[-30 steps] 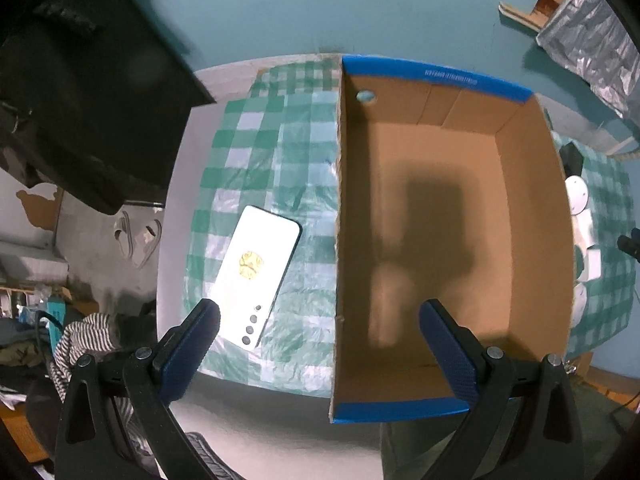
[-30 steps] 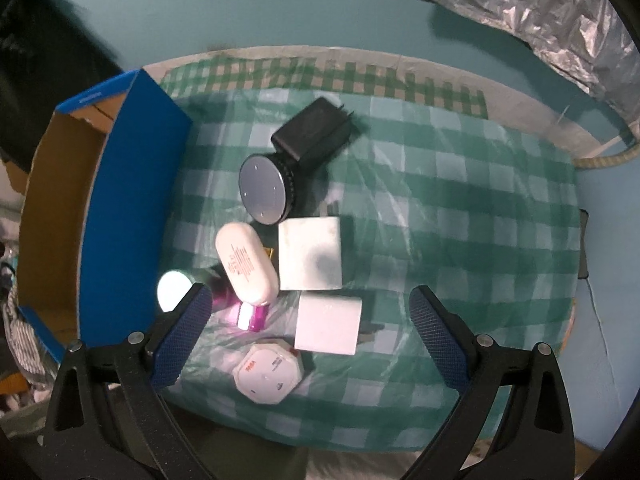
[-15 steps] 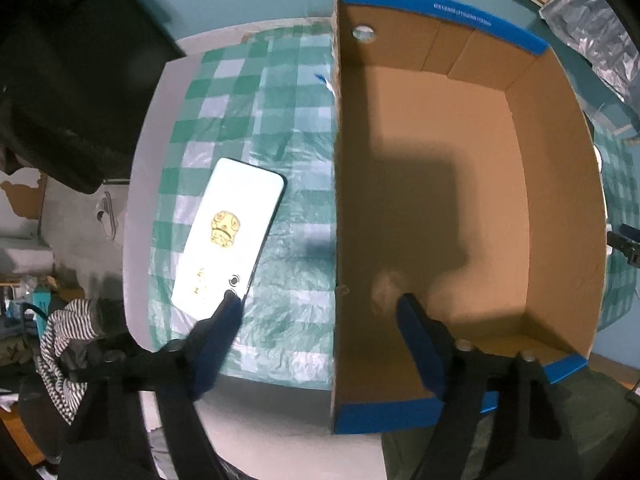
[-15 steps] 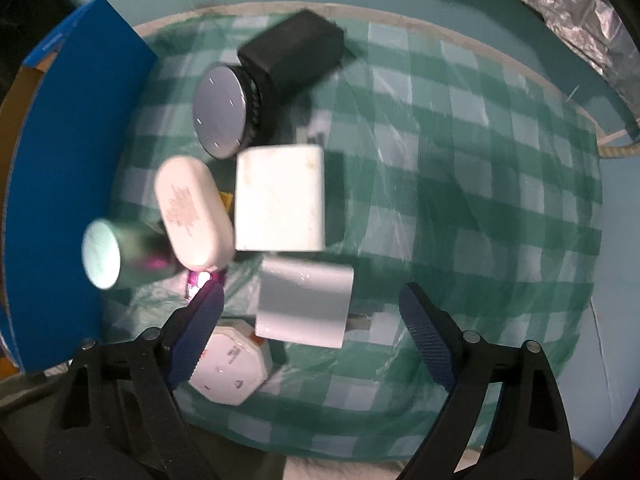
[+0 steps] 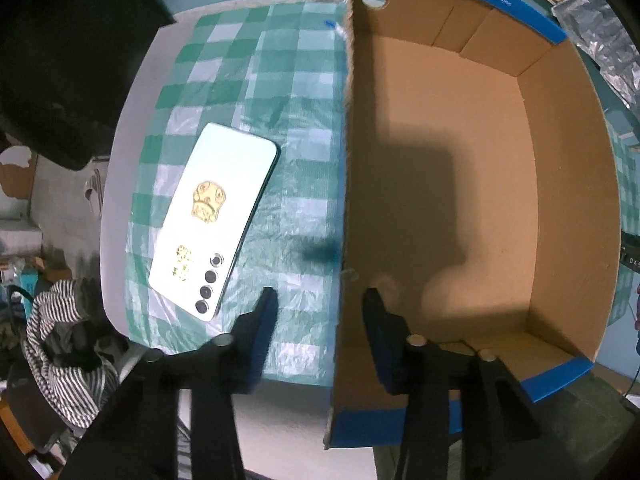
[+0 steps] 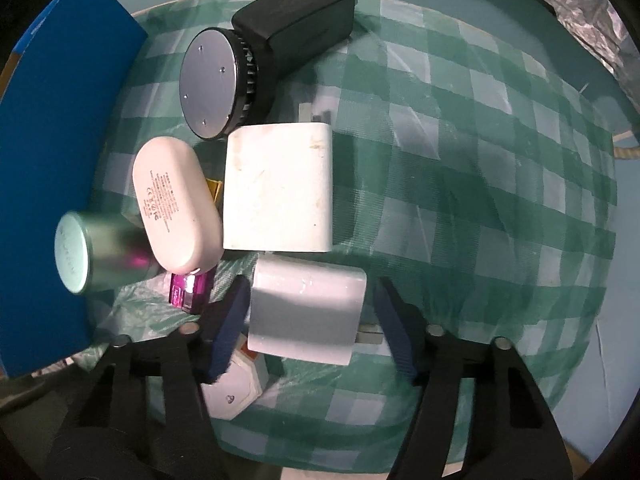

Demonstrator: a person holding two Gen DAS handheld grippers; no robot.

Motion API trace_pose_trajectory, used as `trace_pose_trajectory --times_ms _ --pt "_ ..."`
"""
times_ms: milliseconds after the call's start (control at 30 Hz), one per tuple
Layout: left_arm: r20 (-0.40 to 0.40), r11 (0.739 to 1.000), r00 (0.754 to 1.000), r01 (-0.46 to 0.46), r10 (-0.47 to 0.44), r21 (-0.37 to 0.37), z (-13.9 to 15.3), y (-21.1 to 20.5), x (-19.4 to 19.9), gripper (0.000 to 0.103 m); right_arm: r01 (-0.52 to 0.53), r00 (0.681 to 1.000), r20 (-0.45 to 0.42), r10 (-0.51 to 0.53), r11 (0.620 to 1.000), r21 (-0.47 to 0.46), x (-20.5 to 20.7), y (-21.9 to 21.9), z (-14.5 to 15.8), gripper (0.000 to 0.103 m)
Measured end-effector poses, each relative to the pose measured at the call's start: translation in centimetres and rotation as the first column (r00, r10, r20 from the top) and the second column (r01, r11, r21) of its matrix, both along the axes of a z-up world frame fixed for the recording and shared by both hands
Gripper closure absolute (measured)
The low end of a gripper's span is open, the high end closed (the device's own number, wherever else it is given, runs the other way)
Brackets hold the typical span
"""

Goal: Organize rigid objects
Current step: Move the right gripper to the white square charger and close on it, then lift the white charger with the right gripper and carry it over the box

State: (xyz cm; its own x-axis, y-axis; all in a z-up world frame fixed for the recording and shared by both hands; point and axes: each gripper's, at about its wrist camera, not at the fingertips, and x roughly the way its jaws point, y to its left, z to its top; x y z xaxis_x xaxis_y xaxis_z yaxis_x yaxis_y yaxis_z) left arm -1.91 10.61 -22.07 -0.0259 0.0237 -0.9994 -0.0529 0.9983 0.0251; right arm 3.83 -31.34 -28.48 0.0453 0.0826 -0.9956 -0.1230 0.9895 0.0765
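Note:
An empty cardboard box (image 5: 568, 168) with blue edges stands on the checked cloth. My left gripper (image 5: 318, 306) straddles the box's left wall near its front corner, jaws partly closed, not touching the wall. A white phone (image 5: 212, 220) lies left of the box. My right gripper (image 6: 308, 300) is open, with its fingers on either side of a small white charger (image 6: 306, 316), the left finger close against it. Beyond lie a larger white charger (image 6: 278, 188), a white oval case (image 6: 176, 208), a round silver-topped disc (image 6: 208, 82), a black adapter (image 6: 296, 16), a green cylinder (image 6: 92, 256) and a magenta item (image 6: 188, 288).
The box's blue outer wall (image 6: 44, 184) stands at the left of the right wrist view. A white hexagonal item (image 6: 236, 392) lies under my right gripper's left finger. Striped fabric (image 5: 60, 344) lies off the table's left edge. Foil (image 6: 580, 0) hangs at the back right.
Both grippers have moved down and forward. The left jaws have narrowed around the box's left wall. The right jaws have narrowed around the small white charger.

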Motion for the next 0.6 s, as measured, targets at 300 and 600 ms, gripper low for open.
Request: trace_pose_trajectory --times_ms 300,600 --pt "-0.010 0.998 0.998 0.060 -0.060 -0.003 -0.2 -0.5 -0.1 0.083 0.000 1.000 -0.005 0.000 1.000 -0.003 0.8 -0.1 -0.6 0.051" --pt "-0.019 0.998 0.998 0.064 -0.064 -0.009 0.0 -0.4 -0.1 0.087 0.011 1.000 0.006 -0.011 1.000 -0.002 -0.2 -0.6 1.0 0.054"
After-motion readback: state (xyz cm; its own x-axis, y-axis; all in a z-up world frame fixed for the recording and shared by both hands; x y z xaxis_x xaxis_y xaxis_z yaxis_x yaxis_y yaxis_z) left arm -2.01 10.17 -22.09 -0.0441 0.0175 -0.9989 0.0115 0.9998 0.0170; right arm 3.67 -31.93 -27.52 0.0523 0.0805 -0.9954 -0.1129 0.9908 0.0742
